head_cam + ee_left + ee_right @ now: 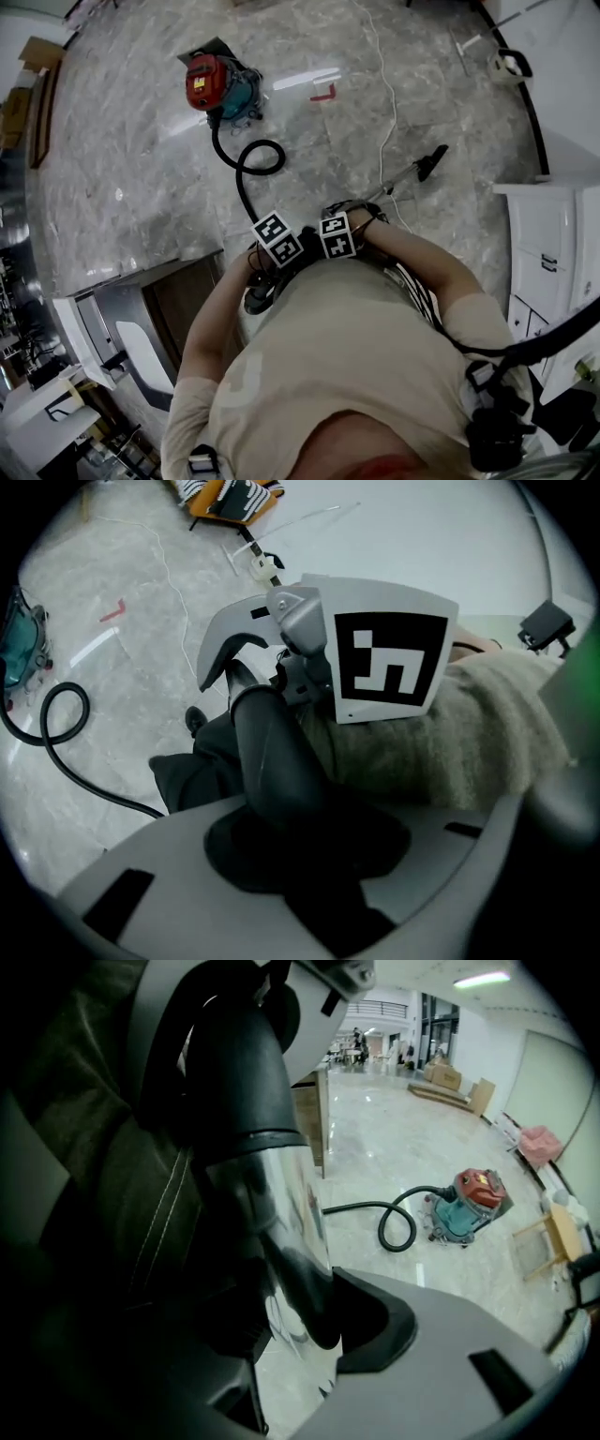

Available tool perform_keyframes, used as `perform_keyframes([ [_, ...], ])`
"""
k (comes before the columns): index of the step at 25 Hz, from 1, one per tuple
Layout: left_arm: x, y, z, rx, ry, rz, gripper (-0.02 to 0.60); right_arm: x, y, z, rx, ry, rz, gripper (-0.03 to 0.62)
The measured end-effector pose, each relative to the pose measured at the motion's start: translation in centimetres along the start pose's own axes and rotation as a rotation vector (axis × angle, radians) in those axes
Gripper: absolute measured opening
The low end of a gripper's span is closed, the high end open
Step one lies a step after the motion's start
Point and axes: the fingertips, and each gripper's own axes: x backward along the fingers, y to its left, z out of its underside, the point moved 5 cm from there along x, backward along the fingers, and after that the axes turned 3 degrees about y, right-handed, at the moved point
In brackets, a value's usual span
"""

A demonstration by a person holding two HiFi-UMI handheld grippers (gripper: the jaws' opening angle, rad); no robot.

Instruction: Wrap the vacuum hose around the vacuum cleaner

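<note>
- Your left tool [292, 847] clenches the vacuum hose [243, 195] at its end; your right tool [302, 1327] clenches the chrome wand [279, 1211].
- The vacuum cleaner [214, 86] stands well ahead-left on the floor; the hose runs lengthwise toward it, left tool nearer.

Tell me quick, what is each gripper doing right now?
Left gripper: closed on the black hose handle.
Right gripper: closed on the shiny wand tube.

We see a grey marble floor [122, 141] bearing a red mark [323, 92] and 1 thin white cable [393, 94] in the upper middle, a white cabinet [544, 225] at right and a cardboard box [39, 52] at upper left.
</note>
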Motion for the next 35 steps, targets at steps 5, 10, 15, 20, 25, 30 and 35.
perform_keyframes([
  [5,0.4,0.0,-3.7,-0.038,0.043,-0.009,0.120,2.3,-2.0,4.7,-0.269,-0.152,0.162,0.199],
  [10,2.0,1.2,-5.7,-0.049,0.090,0.024,0.121,6.1,-4.0,16.8,-1.045,-0.386,0.244,0.287],
  [15,3.8,1.3,-6.7,-0.114,0.174,-0.025,0.127,3.7,-3.4,27.3,-2.204,-1.178,-0.159,0.287],
  [20,5.4,2.4,-7.2,-0.163,0.235,-0.052,0.131,-1.0,-6.2,26.0,-2.386,-1.278,-0.275,0.322],
  [25,8.3,4.1,-5.8,-0.194,0.281,-0.044,0.140,-5.4,-11.2,22.9,-2.537,-1.306,-0.403,0.399],
  [30,11.9,6.9,-4.3,-0.237,0.331,-0.023,0.158,-10.4,-17.2,19.4,-2.576,-1.322,-0.510,0.399],
  [35,15.4,10.9,-3.8,-0.259,0.311,-0.020,0.161,-11.7,-21.1,17.7,-2.630,-1.337,-0.500,0.181],
])
